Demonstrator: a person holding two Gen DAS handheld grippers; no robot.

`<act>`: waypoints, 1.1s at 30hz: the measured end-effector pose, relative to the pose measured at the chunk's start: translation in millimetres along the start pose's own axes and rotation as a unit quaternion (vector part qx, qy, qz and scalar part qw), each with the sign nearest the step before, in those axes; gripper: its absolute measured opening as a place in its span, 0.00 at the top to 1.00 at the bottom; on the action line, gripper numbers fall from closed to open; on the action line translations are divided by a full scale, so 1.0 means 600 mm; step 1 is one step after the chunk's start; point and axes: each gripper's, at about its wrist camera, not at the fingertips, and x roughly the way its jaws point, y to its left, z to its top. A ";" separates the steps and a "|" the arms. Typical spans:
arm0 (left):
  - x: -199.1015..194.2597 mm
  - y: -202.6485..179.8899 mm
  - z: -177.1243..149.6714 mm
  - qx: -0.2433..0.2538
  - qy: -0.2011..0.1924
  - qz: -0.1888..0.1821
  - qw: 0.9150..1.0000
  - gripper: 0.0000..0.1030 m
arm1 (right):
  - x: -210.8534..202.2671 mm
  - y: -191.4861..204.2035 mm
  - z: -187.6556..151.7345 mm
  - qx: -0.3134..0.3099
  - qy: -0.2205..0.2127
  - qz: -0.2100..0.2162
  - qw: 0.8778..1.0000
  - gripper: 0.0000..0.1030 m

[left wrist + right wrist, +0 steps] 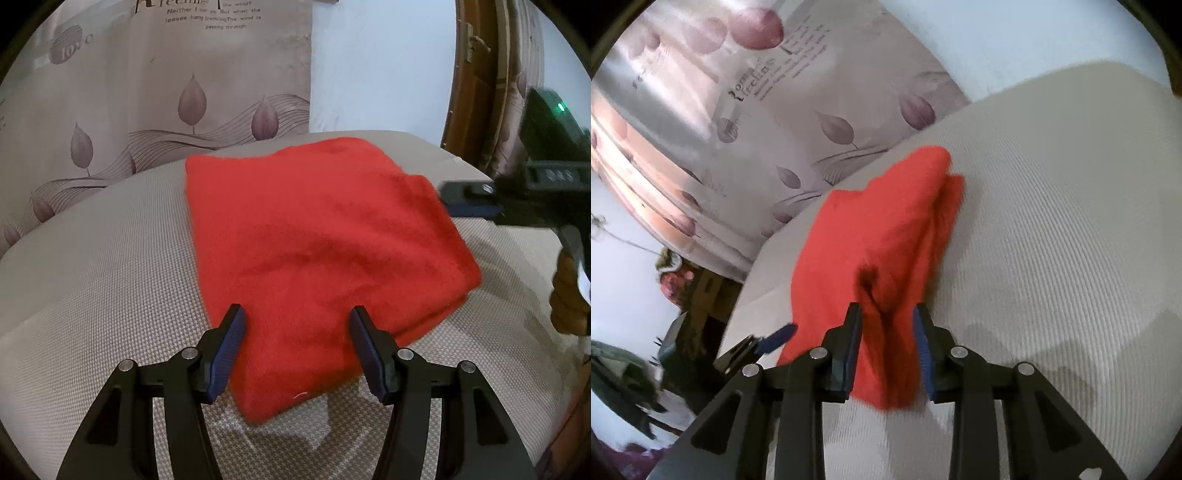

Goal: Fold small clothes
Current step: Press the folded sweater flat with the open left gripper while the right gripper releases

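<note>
A red fleecy garment (317, 236) lies folded into a rough rectangle on the beige woven surface (92, 288). My left gripper (295, 321) is open, its blue-padded fingers spread over the garment's near edge, holding nothing. In the right wrist view the same red garment (871, 236) runs away from the camera. My right gripper (886, 314) has its jaws part-way closed around a bunched fold of the red cloth at the garment's near end. The right gripper also shows in the left wrist view (472, 201) at the garment's right edge.
A curtain printed with purple leaves and lettering (166, 99) hangs behind the surface. A white wall (380, 66) and a wooden door frame (476, 74) stand at the back right. Dark clutter (676, 332) lies beyond the surface's left edge in the right wrist view.
</note>
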 end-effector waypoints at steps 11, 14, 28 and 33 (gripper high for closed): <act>0.004 0.008 -0.001 -0.010 0.006 -0.007 1.000 0.42 | 0.071 0.013 0.019 -0.042 0.034 -0.075 0.996 0.78; 0.004 0.010 0.000 -0.013 0.006 -0.010 1.000 0.42 | 0.065 0.005 0.017 -0.032 0.032 -0.065 0.997 0.82; 0.006 0.016 -0.001 -0.023 0.013 -0.020 0.999 0.41 | 0.019 -0.055 0.081 0.049 -0.023 -0.013 0.998 0.61; 0.007 0.018 0.000 -0.024 0.014 -0.021 0.999 0.40 | 0.070 -0.057 0.136 0.051 -0.002 -0.006 0.999 0.49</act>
